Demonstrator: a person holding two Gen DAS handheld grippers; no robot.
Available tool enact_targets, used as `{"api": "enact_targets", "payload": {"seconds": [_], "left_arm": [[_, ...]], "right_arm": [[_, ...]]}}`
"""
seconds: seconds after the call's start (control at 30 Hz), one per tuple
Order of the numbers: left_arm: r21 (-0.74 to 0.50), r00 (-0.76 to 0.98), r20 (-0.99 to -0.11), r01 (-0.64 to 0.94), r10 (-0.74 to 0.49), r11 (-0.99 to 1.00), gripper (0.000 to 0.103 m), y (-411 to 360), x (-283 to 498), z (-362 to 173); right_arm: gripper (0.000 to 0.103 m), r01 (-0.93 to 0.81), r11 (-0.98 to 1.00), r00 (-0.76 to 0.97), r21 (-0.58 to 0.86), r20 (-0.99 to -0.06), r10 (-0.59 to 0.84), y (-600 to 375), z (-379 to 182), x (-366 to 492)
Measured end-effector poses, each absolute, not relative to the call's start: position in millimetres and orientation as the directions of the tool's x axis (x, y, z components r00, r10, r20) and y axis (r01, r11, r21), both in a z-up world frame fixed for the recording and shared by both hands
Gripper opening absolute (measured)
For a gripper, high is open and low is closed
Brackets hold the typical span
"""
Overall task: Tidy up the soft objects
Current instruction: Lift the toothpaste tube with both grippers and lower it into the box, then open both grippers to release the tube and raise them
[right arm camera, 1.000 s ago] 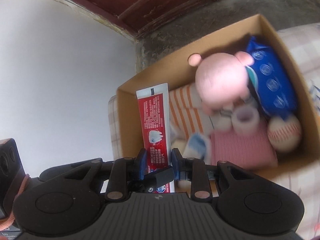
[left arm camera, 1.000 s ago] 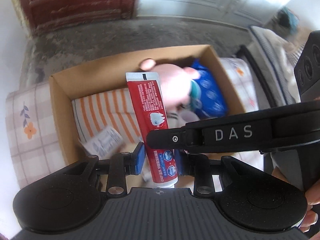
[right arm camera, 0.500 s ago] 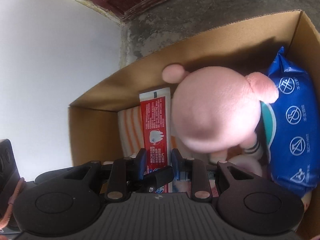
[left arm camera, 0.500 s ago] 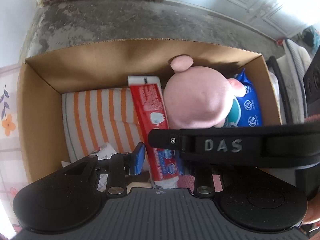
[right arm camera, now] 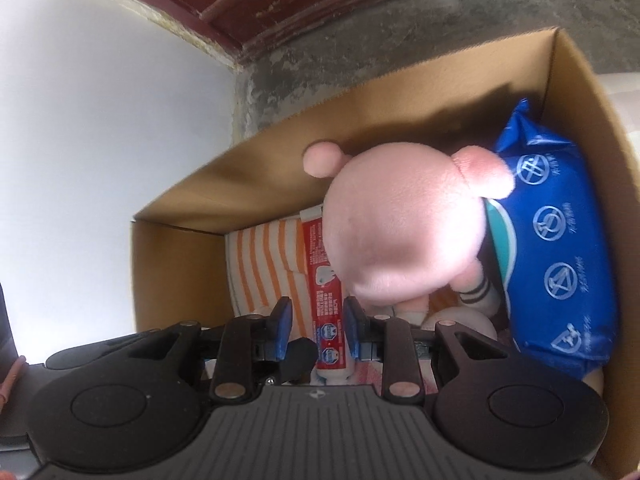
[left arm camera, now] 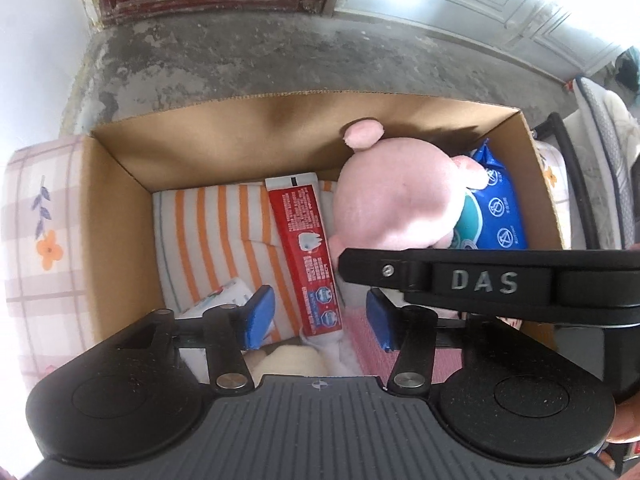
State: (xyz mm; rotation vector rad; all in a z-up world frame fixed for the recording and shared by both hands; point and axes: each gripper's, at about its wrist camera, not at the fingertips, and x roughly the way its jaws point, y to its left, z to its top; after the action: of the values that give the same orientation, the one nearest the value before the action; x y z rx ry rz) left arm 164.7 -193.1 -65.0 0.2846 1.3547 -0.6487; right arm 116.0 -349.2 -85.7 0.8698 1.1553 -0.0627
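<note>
We find the toothpaste tube laid in the cardboard box beside the pink plush, left gripper opening clear of it, right gripper slightly open around it, withdrawal outstanding.

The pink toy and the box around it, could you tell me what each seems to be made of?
Pink toy: apparently plush fabric, matte and fuzzy, with softly rounded ears. Box: brown corrugated cardboard, uncoated; its cut top edge looks wavy like fluting.

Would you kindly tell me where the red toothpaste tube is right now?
In both wrist views, the toothpaste tube lies inside the cardboard box, on the striped cloth, left of the pink plush toy.
</note>
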Motion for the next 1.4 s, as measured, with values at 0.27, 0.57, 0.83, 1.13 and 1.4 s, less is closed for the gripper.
{"api": "enact_targets", "payload": {"seconds": [0.27,0.57,0.83,1.13,1.4], "left_arm": [[-0.135,0.114,-0.961,0.599,-0.251,0.789,0.060,-186.7,148.5,-41.5],[-0.116,0.150,-0.955,0.602,-0.255,0.790,0.073,-176.3,131.9,-13.4],[-0.084,0.177,-0.956,0.598,-0.233,0.797,0.090,-165.3,122.1,2.7],[-0.058,0.227,-0.947,0.580,-0.230,0.812,0.097,-151.3,118.6,16.2],[-0.009,0.331,-0.912,0.574,-0.242,0.819,0.098,-132.6,103.3,39.2]], "right_arm": [[0.061,0.487,0.678,0.503,0.551,-0.811,0.298,-349.6,-58.6,85.4],[0.080,0.533,0.682,0.560,0.500,-0.813,0.159,-344.0,-19.9,44.4],[0.103,0.547,0.724,0.598,0.420,-0.802,0.013,-327.9,12.5,17.2],[0.103,0.574,0.762,0.605,0.301,-0.782,-0.147,-307.0,39.6,3.9],[0.103,0.634,0.758,0.592,0.154,-0.726,-0.348,-287.9,72.6,-22.7]]}}
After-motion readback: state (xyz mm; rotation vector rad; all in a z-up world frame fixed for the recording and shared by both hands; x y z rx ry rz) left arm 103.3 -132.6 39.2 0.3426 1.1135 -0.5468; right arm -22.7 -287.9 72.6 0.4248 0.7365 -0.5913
